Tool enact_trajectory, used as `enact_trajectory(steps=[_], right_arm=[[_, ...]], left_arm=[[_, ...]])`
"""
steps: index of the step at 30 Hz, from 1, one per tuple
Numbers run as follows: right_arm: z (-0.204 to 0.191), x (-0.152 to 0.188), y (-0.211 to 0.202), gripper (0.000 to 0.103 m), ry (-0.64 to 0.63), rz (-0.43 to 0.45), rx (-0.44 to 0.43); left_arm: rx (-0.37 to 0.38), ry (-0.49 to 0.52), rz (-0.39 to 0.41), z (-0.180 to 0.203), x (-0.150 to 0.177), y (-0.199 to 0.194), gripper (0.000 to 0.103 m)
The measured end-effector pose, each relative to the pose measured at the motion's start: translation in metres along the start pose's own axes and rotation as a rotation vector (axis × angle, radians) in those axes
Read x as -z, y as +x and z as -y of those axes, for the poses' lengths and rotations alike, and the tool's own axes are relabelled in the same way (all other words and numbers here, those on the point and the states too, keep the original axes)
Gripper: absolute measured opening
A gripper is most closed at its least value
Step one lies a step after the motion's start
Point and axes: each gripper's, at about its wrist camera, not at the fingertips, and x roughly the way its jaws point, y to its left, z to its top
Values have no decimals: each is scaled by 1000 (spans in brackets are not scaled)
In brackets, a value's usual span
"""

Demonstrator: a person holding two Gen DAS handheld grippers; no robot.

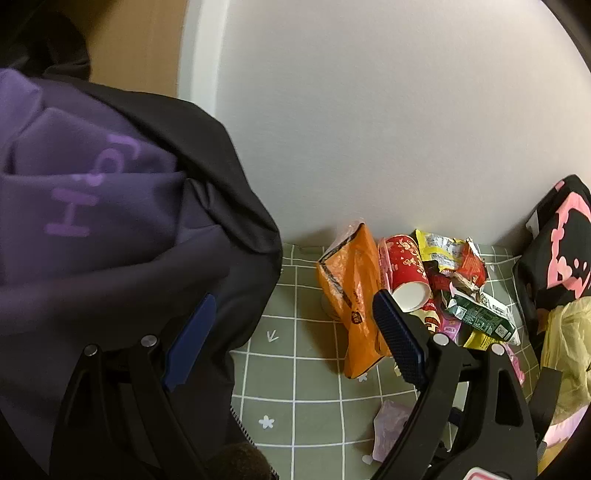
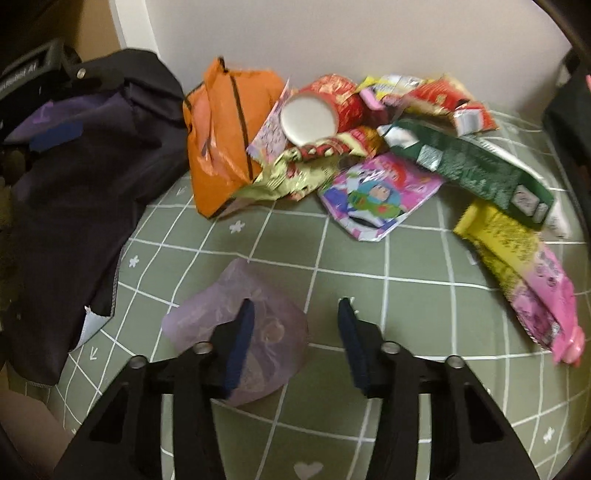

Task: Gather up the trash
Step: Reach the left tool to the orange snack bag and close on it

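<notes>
On the green checked tablecloth [image 2: 369, 258], a crumpled pale purple wrapper [image 2: 266, 332] lies under the left finger of the right gripper [image 2: 295, 332], whose jaws stand apart with only bare cloth between them and clamp nothing. Beyond it, against the white wall [image 2: 332, 33], sits the trash pile: an orange bag [image 2: 221, 140], a red paper cup [image 2: 314, 110] on its side, a cartoon-printed packet [image 2: 376, 195], a green packet [image 2: 472, 170] and a yellow and pink wrapper [image 2: 517, 266]. The left gripper [image 1: 295, 332] is spread wide, its left finger against a dark purple bag [image 1: 92, 221], holding nothing
</notes>
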Motion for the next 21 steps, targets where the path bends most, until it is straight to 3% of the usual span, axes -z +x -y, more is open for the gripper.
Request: enact_trajectory(steps=[3,4,12,17,21], right_arm=[[-5,2,-2,9,-24,-15,-8],[-6,3,-5,6,-19,-17,-26],[11,4,-66,4,94,40,34],[36,19,-110,4,156,76,109],[60,32,-134,4,166,92,163]], left_arm=[[16,-9,-16,-1,-2,10,83],[24,-17,-21,-2,-3,14,83],[81,-62,2,1,-19,34,87],[170,-71,-88,14,-21,54,87],[186,-56,-114,26,-22,65,83]])
